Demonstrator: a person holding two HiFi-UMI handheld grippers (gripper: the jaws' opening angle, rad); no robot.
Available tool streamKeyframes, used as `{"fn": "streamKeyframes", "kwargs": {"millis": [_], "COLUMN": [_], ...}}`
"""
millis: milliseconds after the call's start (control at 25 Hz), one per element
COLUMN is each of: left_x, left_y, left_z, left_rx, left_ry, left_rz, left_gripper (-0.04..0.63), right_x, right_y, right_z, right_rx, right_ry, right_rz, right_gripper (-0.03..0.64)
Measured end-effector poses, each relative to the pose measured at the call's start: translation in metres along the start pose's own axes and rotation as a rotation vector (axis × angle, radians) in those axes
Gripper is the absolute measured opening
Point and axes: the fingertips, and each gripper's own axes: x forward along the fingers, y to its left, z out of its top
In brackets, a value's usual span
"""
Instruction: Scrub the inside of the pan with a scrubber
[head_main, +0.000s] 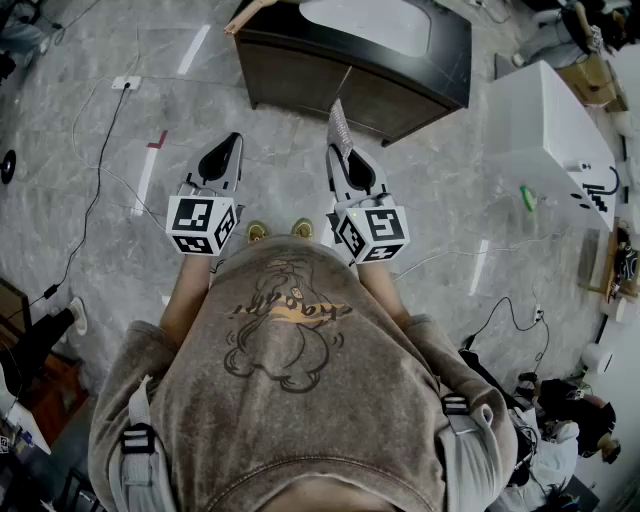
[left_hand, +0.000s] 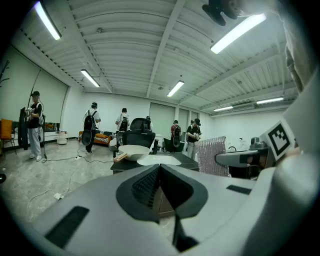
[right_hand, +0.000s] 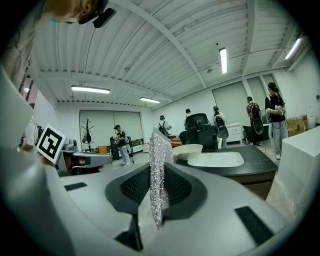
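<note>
Two grippers up, neither at the pan yet. Both are held well short of the counter (head_main: 300, 75), so the step in hand looks like the approach.

The pan (left_hand: 134, 151) sits at the counter's left end, just beside the sink (head_main: 385, 22). Its wooden handle (head_main: 245, 18) sticks out past the counter's left corner.

Suggested approach:
- Step up to the counter first.
- Bring the left gripper (head_main: 230, 142) to the handle and pin the pan so it can't slide on the counter.
- Take the scrubber (right_hand: 159, 150) over the rim and lay its flat face on the inside, not its edge.
- It's a thin silver mesh sheet and will probably fold under push, so use short strokes with moderate pressure.
- Mind the sink edge next to the pan.

Jaws:
- The right gripper (right_hand: 157, 172) is clamped on the scrubber's lower part, and the sheet stands upright out of the jaws, pointing toward the counter.
- The left gripper jaws are fully together with nothing between them. They'd have to open before taking the handle.
</note>
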Motion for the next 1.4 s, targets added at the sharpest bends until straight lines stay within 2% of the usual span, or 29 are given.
{"fn": "streamKeyframes", "kwargs": {"millis": [280,600,800,1080,1400], "left_x": [0.012,0.029,0.042,0.089,0.164], "left_y": [-0.008,-0.020,-0.021,0.007,0.056], "left_z": [0.001,0.000,0.000,0.013,0.034], "left_rx": [0.006,-0.009,-0.007,0.000,0.004], "left_ry": [0.001,-0.022,-0.026,-0.049,-0.040], "left_rz": [0.007,0.079,0.094,0.098,0.082], "left_gripper": [0.018,0.018,0.018,0.018,0.018], "right_x": [0.003,-0.010,-0.003,0.040,0.117], "right_y": [-0.013,-0.040,-0.055,-0.073,-0.100], "right_z": [0.000,0.000,-0.005,-0.003,0.024], "right_rx": [0.022,0.011,0.028,0.025,0.007], "right_ry": [-0.008,-0.010,-0.007,0.000,0.003], "right_rz": [0.027,0.095,0.114,0.124,0.148], "right_gripper": [0.081,0.080,0.080,0.080,0.081]}}
